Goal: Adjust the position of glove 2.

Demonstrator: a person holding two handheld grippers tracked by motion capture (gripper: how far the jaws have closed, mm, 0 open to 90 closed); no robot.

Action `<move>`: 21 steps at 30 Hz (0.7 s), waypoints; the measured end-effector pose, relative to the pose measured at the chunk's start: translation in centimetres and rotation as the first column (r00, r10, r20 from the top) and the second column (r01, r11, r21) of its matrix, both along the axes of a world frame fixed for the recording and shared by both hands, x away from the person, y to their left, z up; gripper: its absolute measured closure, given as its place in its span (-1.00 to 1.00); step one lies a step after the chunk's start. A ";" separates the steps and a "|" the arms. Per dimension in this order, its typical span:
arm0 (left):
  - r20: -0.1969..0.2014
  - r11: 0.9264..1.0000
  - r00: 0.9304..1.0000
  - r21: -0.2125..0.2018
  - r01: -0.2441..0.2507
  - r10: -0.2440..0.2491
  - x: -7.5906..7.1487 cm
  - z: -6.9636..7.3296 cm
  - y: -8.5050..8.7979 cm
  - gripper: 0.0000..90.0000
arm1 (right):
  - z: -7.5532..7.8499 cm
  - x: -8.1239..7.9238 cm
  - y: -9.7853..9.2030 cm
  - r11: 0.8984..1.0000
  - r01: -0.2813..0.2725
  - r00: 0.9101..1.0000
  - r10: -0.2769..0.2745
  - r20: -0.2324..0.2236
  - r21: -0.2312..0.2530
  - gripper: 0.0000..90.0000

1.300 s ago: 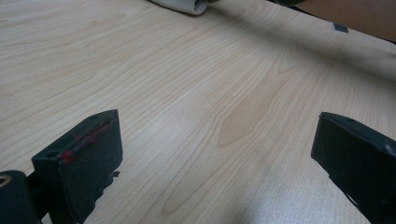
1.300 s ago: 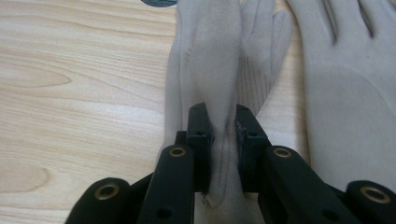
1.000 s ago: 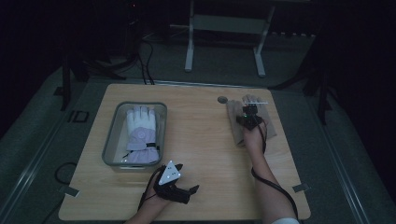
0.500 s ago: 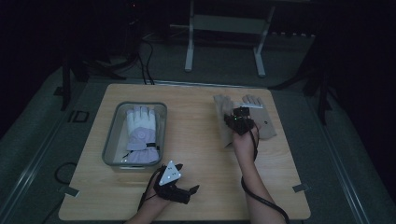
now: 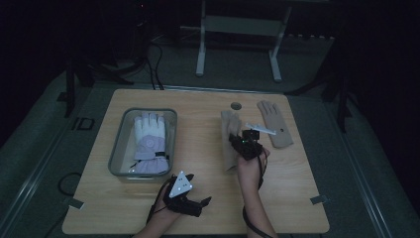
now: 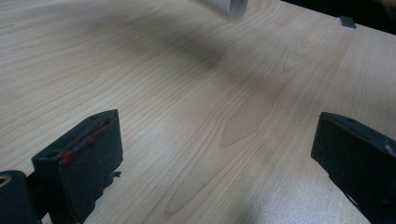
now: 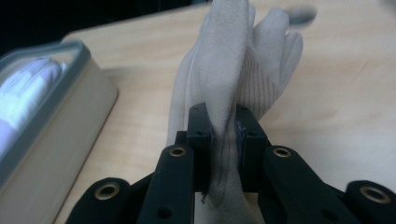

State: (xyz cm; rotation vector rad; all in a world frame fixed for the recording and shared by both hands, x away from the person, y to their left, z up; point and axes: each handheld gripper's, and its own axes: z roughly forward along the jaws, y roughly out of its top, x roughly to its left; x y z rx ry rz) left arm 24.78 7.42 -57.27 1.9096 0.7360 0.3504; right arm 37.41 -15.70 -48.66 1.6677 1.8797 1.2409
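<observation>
1. Your left claw point(image 5: 198, 202) sat wide open, low over bare tabletop point(image 5: 208, 148).
2. Your right claw point(image 7: 223, 135) pinched the beige glove point(image 7: 229, 70), hanging mid-table between the bin point(image 5: 119, 148) and second glove point(image 5: 274, 123).

Beige glove point(image 5: 229, 141): soft knitted fabric, pale tan, with fine stitched lines across the back; pinched near its middle between the right gripper point(image 5: 243, 142)'s closed pads point(image 7: 205, 135) and bunched into a fold there. Fingers point away toward the far edge of the table point(image 5: 297, 198), slightly splayed; cuff hangs down to the tabletop. Position: centre-right, between the grey bin point(image 5: 116, 158) and the matching beige glove point(image 5: 275, 124) lying flat.
</observation>
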 end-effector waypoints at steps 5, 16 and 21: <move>0.000 1.000 1.000 -0.001 0.003 -0.003 0.0 0.0 0.0 -0.94 | -4.3 -0.1 1.1 1.000 -0.007 0.995 0.004 -0.101 -0.028 0.76; -0.002 1.000 1.000 -0.001 0.010 -0.010 0.0 0.0 0.0 -0.94 | -7.1 -0.2 2.6 0.997 -0.057 0.988 0.050 -0.145 -0.045 0.35; -0.006 1.000 1.000 -0.007 0.010 -0.010 0.0 0.0 0.0 -0.94 | -6.7 -0.3 2.4 0.995 -0.082 0.988 0.074 -0.137 -0.051 0.12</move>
